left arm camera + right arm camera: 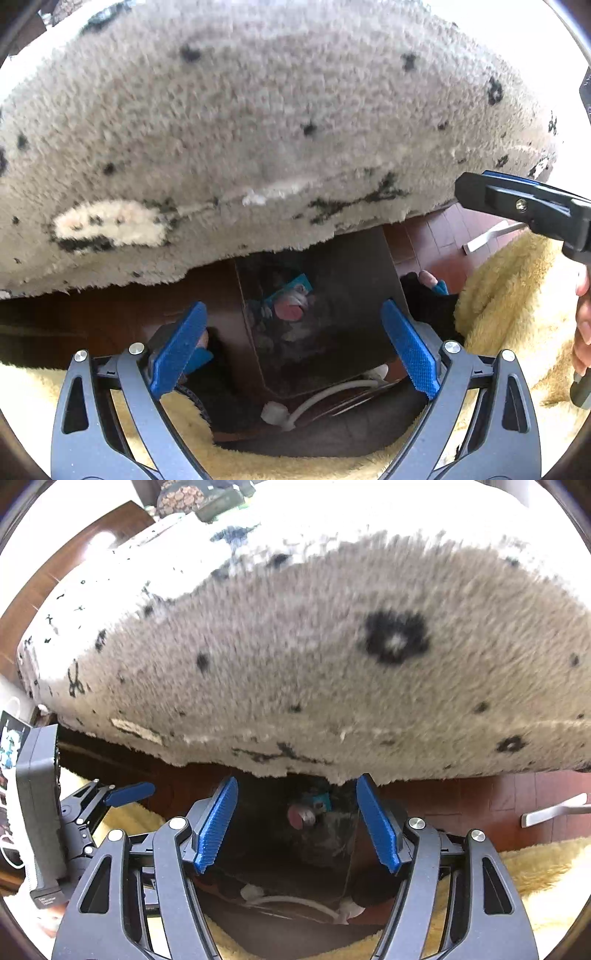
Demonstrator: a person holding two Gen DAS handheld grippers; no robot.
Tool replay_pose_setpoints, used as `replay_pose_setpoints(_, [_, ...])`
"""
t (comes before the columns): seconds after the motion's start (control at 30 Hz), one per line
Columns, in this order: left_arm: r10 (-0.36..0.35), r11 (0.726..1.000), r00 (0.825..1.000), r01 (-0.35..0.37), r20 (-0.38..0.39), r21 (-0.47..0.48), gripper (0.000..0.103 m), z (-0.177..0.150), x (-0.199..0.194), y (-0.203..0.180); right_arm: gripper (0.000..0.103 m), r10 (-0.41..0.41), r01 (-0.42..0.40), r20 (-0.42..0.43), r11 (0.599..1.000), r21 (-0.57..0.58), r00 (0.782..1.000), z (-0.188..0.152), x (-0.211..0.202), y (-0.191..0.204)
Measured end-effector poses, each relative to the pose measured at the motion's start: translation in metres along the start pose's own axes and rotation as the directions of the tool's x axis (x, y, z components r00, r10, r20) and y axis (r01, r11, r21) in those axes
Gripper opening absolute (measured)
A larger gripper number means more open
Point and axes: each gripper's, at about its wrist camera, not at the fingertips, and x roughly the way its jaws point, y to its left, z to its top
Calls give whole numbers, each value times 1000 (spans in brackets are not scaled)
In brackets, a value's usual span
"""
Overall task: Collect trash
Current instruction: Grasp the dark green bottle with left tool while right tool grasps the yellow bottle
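A dark open trash bin (354, 280) stands on the floor below the edge of a bed with a grey spotted fleece blanket (258, 129). Inside it lie a pink scrap and a blue wrapper (291, 299), also seen in the right wrist view (306, 812). My left gripper (293, 343) is open and empty, just above the bin. My right gripper (297, 823) is open and empty, over the same bin (280, 842). The right gripper also shows at the right edge of the left wrist view (517, 206), and the left gripper at the left of the right wrist view (125, 794).
A yellow shaggy rug (509, 314) lies on the dark red tile floor (461, 805). A white cable with a plug (295, 406) runs by the bin's base. A white flat piece (554, 808) lies on the tiles at right. The blanket (332, 664) overhangs the bin.
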Motion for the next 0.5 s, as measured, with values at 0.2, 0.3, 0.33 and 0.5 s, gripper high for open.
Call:
replay_pose_setpoints(0.2, [8,1000,998,-7,59,-3,91,11,-25,6,69,-20,21,68,1000,-19,998,9,-23,2])
replay_pose_setpoints(0.3, [8,1000,996,-7,92,-3,91,17,-43,12,69,-42,46,100,998,-39,994,17,-37,2])
replay_pose_setpoints(0.33, [9,1000,995,-8,104,-4,91,19,-48,13,69,-50,56,113,997,-46,992,21,-42,1])
replay_pose_setpoints(0.5, [45,999,984,-44,172,-9,91,38,-78,22,69,-89,107,182,990,-87,979,44,-61,-1])
